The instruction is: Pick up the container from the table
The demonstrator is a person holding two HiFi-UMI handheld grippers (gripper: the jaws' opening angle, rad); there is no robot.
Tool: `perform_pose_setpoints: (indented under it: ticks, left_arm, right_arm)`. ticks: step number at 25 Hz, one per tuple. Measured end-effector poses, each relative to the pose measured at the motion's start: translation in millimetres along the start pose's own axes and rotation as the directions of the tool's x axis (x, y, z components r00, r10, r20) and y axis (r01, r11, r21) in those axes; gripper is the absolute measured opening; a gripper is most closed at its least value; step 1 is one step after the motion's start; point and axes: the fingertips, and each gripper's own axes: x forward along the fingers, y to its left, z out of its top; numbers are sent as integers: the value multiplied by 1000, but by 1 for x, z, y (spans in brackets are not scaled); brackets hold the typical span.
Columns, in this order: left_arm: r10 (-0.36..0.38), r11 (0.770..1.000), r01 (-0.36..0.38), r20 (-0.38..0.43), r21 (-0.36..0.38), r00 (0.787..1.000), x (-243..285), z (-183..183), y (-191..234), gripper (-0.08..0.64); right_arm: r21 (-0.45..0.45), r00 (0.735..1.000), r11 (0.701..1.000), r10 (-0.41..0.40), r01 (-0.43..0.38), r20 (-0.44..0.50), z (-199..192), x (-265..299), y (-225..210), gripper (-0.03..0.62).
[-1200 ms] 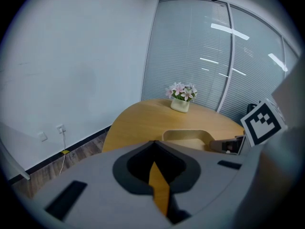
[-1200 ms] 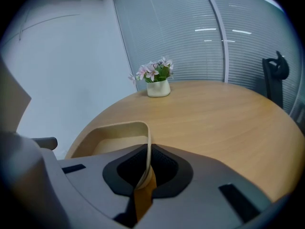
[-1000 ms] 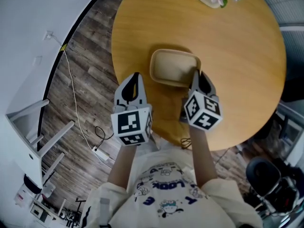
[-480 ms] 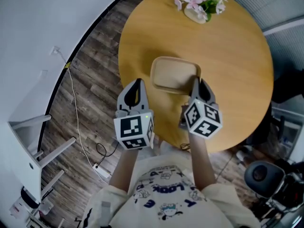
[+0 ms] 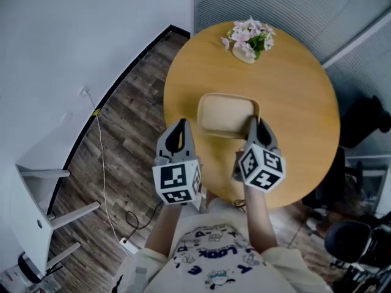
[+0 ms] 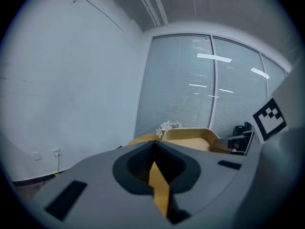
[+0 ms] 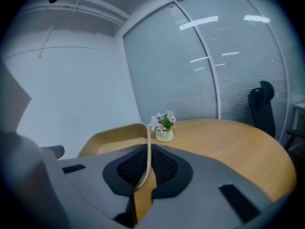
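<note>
A person's left gripper (image 5: pixel 178 126) is hovering at the near edge of the tabletop (image 5: pixel 293 96), just left of the container (image 5: pixel 225 110), its jaws pressed together on nothing. The beige container is lying mid-table, well short of the flowers (image 5: pixel 247 36); whether it is touching the wood cannot be told. The right gripper (image 5: pixel 253 124) is pinching the container's right rim, the thin wall caught between its jaws. The grasp looks made, so the lift is the step in hand. The next move is calling for a steady, level rise, since a one-sided hold could let the container tip.
</note>
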Motion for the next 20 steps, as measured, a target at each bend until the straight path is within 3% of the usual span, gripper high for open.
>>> perform_pose_setpoints:
  ticks: [12,20]
  left_arm:
    - [-32,999,29,157,22,987,-39,61,-4,3]
    - [-56,998,49,210,38,976,-54,83,-11,3]
  right_arm:
    - [4,992,1000,11,-12,129,46,-48,20,18]
    - [4,980,1000,10,-11,198,70,-70,22,18]
